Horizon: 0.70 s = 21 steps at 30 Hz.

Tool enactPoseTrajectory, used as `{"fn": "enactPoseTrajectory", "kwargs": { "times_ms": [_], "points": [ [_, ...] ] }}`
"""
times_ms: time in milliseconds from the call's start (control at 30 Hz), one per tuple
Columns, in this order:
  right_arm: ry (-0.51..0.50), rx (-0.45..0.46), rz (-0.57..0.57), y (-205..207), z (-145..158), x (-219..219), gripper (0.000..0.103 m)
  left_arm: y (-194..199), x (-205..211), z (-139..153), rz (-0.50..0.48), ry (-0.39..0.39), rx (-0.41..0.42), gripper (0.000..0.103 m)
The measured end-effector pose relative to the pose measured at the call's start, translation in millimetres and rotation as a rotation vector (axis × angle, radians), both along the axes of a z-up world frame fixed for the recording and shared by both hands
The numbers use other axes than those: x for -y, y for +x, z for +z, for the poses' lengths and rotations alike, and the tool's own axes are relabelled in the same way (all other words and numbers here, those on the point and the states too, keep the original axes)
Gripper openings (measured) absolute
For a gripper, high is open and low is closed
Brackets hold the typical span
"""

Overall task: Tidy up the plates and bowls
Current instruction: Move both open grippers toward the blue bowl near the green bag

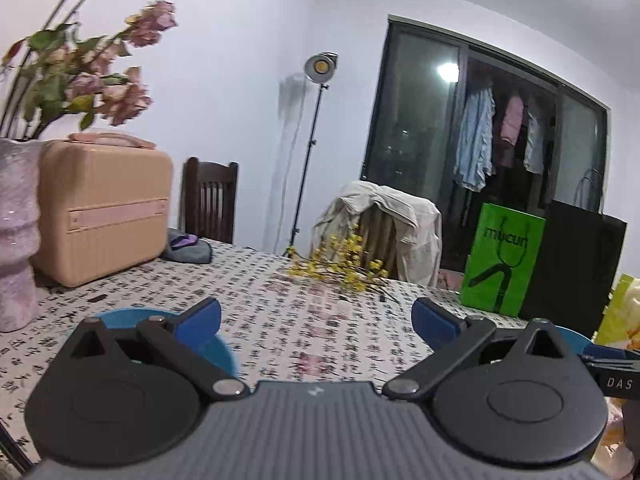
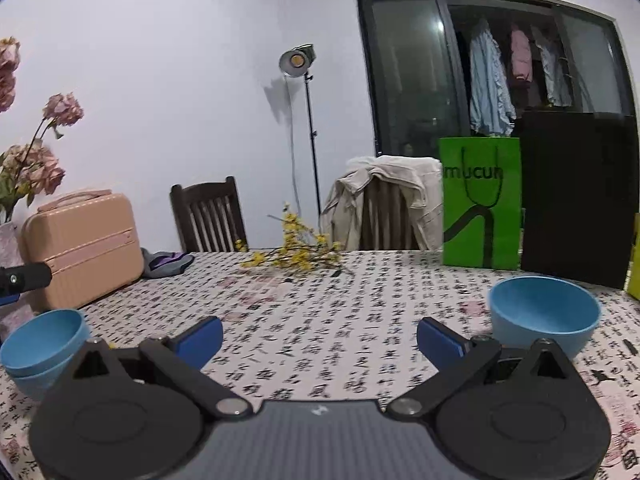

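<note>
Bowls are sitting on the patterned tablecloth (image 2: 304, 332), all blue and all upright with their mouths facing up, so none shows a long axis. Taking the green bag (image 2: 480, 204) as the marker: the single blue bowl (image 2: 544, 316) is standing just in front of it, slightly toward the black bag (image 2: 576, 200), while the stacked pair of blue bowls (image 2: 40, 344) is resting well apart from it, over by the peach case (image 2: 84, 244).

Both tools are hanging over the cloth with nothing between their fingers. The right gripper (image 2: 320, 336) is holding its jaws spread wide, and the left gripper (image 1: 316, 318) is doing the same.

Only the right wrist view is giving the bowls whole. The left wrist view is catching just a blue rim (image 1: 132, 314) behind its own finger, but it alone is showing the pale vase (image 1: 16, 236) of dried pink flowers (image 1: 120, 92) close up. Yellow sprigs (image 2: 296, 252) are lying between the green bag and the case.
</note>
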State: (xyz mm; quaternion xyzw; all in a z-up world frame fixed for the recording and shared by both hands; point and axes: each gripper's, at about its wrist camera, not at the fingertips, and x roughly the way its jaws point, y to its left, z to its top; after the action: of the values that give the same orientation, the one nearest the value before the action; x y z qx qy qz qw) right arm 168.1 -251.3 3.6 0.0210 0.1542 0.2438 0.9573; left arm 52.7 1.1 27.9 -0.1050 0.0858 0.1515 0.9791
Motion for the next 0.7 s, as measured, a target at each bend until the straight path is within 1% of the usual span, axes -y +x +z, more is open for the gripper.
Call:
{"fn": "enactPoseTrajectory", "kwargs": {
  "times_ms": [133,333,700],
  "points": [
    [0.013,-0.004,-0.022,7.0,-0.1,19.8,0.103,11.8,14.7,0.9,-0.034,0.007,-0.013,0.103],
    [0.005,0.011,-0.055,16.2,1.0,45.4,0.103,28.7,38.3,2.3,-0.084,0.022,-0.025,0.103],
    [-0.012,0.028,-0.087,33.1,4.9,77.4,0.103,62.4,78.8,3.6,-0.155,0.071,-0.047,0.103]
  ]
}}
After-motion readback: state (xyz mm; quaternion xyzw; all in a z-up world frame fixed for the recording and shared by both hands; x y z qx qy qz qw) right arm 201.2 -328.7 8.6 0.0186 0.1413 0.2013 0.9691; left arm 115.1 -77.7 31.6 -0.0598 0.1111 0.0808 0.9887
